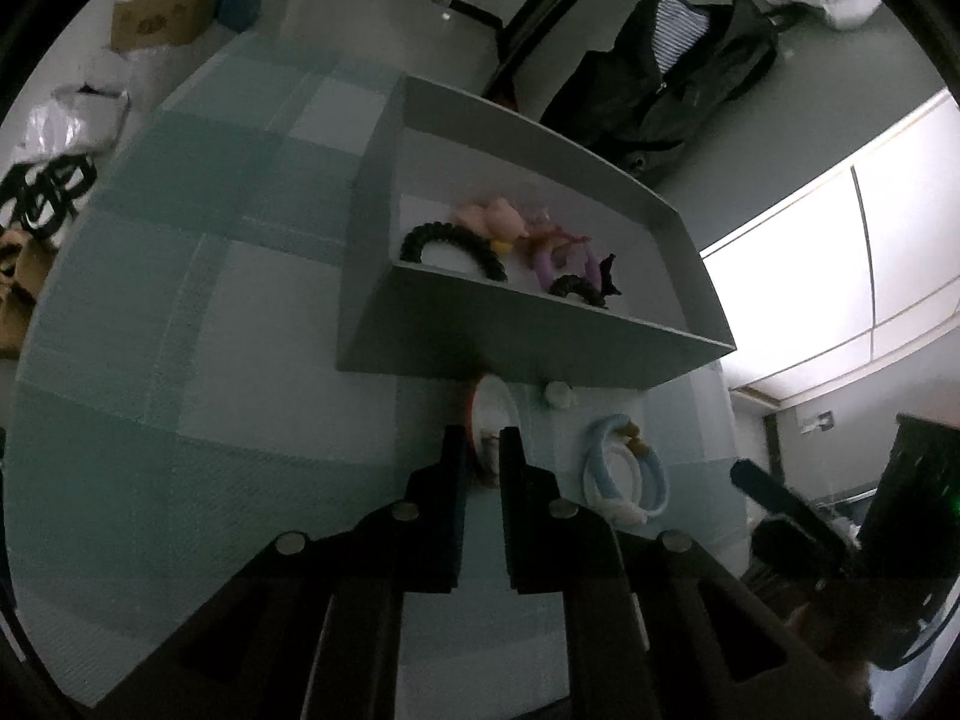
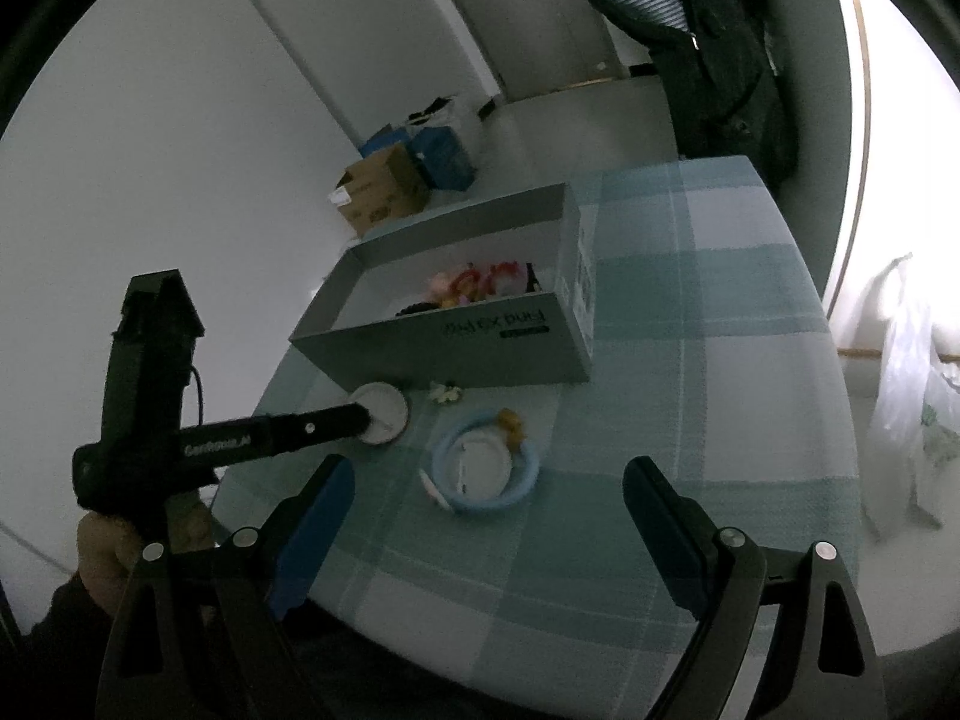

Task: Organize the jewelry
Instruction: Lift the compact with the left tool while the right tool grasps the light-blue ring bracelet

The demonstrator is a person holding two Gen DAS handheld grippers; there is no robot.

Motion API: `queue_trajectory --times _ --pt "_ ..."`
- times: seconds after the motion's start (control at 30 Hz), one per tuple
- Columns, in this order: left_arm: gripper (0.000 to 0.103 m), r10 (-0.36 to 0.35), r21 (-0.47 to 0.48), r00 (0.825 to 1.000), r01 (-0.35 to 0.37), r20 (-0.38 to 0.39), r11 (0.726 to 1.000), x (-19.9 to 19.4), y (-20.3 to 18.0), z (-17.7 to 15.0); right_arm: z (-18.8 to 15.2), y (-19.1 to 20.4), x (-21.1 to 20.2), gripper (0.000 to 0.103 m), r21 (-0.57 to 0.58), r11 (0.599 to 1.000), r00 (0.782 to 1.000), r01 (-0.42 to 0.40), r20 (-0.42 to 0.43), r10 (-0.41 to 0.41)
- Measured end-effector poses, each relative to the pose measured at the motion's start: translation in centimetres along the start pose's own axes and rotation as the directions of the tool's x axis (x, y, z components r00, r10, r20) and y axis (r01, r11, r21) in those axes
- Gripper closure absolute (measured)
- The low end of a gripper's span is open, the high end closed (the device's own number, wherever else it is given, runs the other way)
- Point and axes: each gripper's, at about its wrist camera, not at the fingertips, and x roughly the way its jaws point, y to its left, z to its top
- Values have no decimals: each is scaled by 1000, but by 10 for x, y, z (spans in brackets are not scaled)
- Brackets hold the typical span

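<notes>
An open grey box stands on the checked tablecloth and holds black beaded bracelets, pink pieces and a purple one. In front of it my left gripper is shut on the edge of a red-rimmed white ring lying on the cloth. A small white flower piece and a light blue bracelet lie to its right. My right gripper hovers open over the blue bracelet, touching nothing.
The table's edge runs close below my right gripper. Cardboard boxes sit on the floor beyond the table. A dark jacket hangs behind it, and a white plastic bag is at the right.
</notes>
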Motion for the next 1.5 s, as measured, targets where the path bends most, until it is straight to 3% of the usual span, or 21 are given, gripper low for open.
queue_trajectory --times 0.23,0.43,0.63,0.77,0.9,1.1,1.5 --pt "101 30 79 999 -33 38 996 -17 -17 -4 -4 7 16 12 -47 999 998 -19 -53 17" --pt "101 9 90 998 -15 64 996 -30 -21 -5 -5 18 30 15 -109 994 998 21 -59 -28" --pt "101 8 80 997 -15 83 997 -34 -18 -3 -4 26 44 29 -155 986 994 65 -74 -77" --pt "101 12 82 996 -20 90 996 -34 -19 -3 -6 31 53 48 -180 979 990 92 -91 -109" --pt "101 9 78 995 -17 95 997 -35 -19 -2 -6 32 53 48 -198 974 988 109 -82 -128" --pt "101 -2 88 995 -7 100 996 -37 -20 -1 -6 28 50 49 -181 978 991 99 -73 -114" --pt "101 -18 123 992 3 126 992 -44 -30 -2 4 11 26 49 -23 999 999 -23 -23 22"
